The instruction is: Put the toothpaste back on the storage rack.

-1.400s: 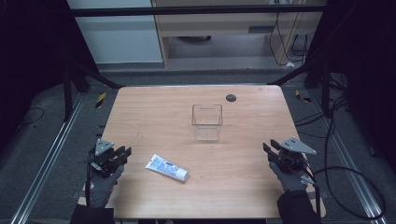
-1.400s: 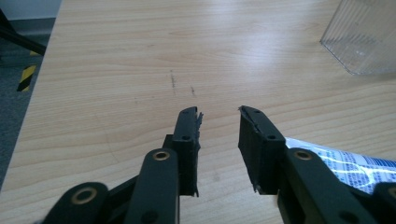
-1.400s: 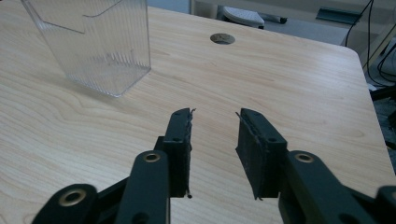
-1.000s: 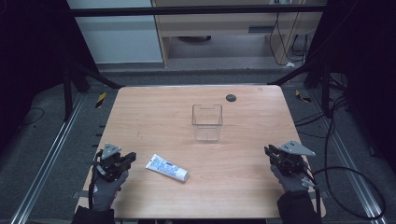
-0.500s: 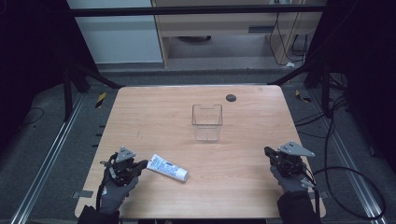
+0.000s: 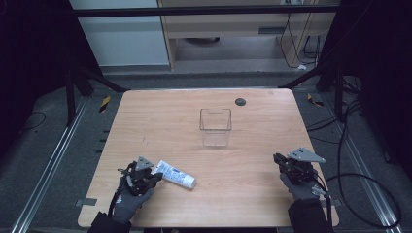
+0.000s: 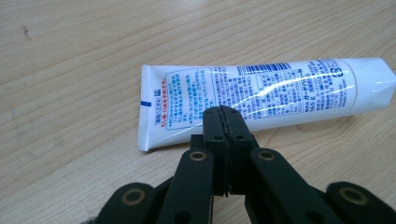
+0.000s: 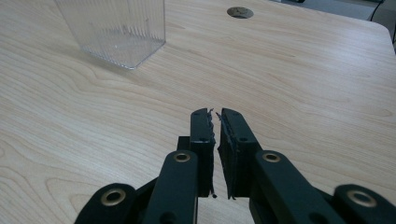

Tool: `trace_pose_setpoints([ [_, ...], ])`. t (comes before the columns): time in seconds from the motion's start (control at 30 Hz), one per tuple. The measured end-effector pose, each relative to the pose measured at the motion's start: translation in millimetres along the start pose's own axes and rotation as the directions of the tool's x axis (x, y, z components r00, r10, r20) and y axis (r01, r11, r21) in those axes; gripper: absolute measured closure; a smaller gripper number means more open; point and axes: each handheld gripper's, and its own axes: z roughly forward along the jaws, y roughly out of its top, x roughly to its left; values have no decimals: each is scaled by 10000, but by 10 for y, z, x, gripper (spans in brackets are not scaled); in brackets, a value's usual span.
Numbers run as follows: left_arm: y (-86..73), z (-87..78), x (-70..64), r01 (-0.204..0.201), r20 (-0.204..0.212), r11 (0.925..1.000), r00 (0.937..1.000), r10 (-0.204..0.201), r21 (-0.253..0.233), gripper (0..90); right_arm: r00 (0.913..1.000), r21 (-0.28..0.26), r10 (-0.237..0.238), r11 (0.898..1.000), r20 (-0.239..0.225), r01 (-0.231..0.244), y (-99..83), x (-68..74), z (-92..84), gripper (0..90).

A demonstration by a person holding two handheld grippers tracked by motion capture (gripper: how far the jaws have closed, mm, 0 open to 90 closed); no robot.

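Left gripper view: our left hand-held gripper point(image 7: 226, 112) met the toothpaste tube point(image 7: 261, 100).
Both our hand-held grippers had jaws together; the right hand-held gripper point(image 8: 215, 114) hovered over bare tabletop point(image 8: 303, 84).

White tube point(image 7: 261, 95) with blue and red print, clear box point(image 6: 215, 127), pale wood-grain table point(image 6: 252, 160), black tongs point(image 7: 222, 122)

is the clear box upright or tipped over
Upright: the clear box stands on its base on the table, open top up, walls vertical.
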Motion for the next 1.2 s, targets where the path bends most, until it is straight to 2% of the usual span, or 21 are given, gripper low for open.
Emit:
trace_pose_setpoints([
  [0.3,23,88,20,53,-138,9999,9999,-51,149,891,10000,136,-33,9999,21,33,-5,-1,24,802],
  [0.67,107,177,46,138,-319,9999,9994,-139,-36,891,10000,169,-53,9998,47,52,-6,-2,44,780],
  [0.8,148,228,52,293,-331,9995,9990,-296,-111,891,10000,175,-59,9998,68,58,-5,-4,51,773],
  [1.2,252,352,30,223,-422,9997,9988,-228,-105,891,9999,204,-62,9998,119,60,-5,-11,72,751],
])
